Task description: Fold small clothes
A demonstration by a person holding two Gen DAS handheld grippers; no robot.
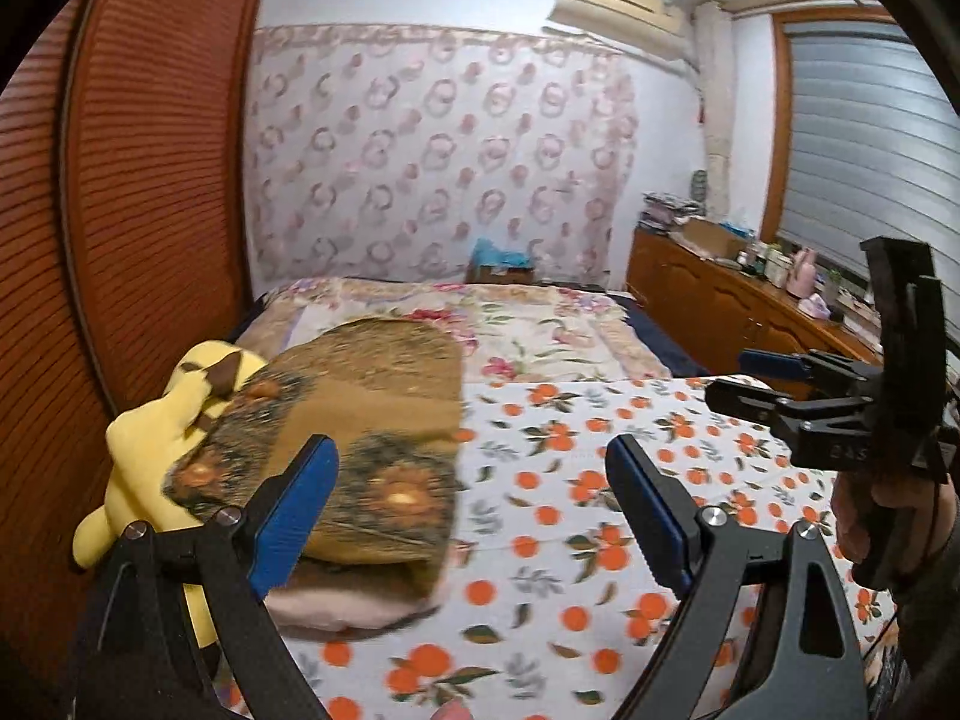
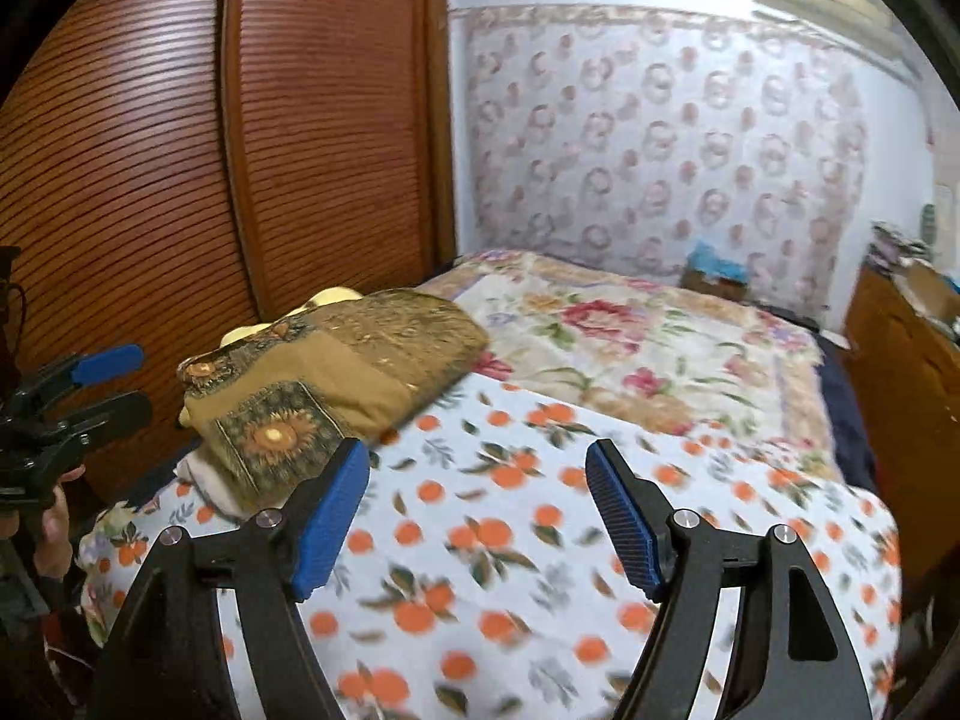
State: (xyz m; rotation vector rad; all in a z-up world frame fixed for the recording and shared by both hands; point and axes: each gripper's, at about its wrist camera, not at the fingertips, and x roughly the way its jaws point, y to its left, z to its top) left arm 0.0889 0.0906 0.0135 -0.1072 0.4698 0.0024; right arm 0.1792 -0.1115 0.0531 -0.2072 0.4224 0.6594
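A white sheet with an orange-fruit print (image 1: 576, 480) covers the near end of the bed; it also shows in the right wrist view (image 2: 492, 540). No small garment shows on it. My left gripper (image 1: 474, 486) is open and empty above the sheet, its left finger beside a folded brown sunflower-print cloth (image 1: 366, 420). My right gripper (image 2: 477, 498) is open and empty above the sheet. It also shows at the right of the left wrist view (image 1: 750, 378), and the left gripper shows at the left of the right wrist view (image 2: 114, 384).
The brown folded cloth (image 2: 336, 384) lies on a pale pink layer (image 1: 354, 606) beside a yellow plush toy (image 1: 156, 450). A floral quilt (image 2: 636, 342) covers the far bed. A slatted wooden wardrobe (image 2: 180, 150) stands at left, a wooden dresser (image 1: 738, 306) with clutter at right.
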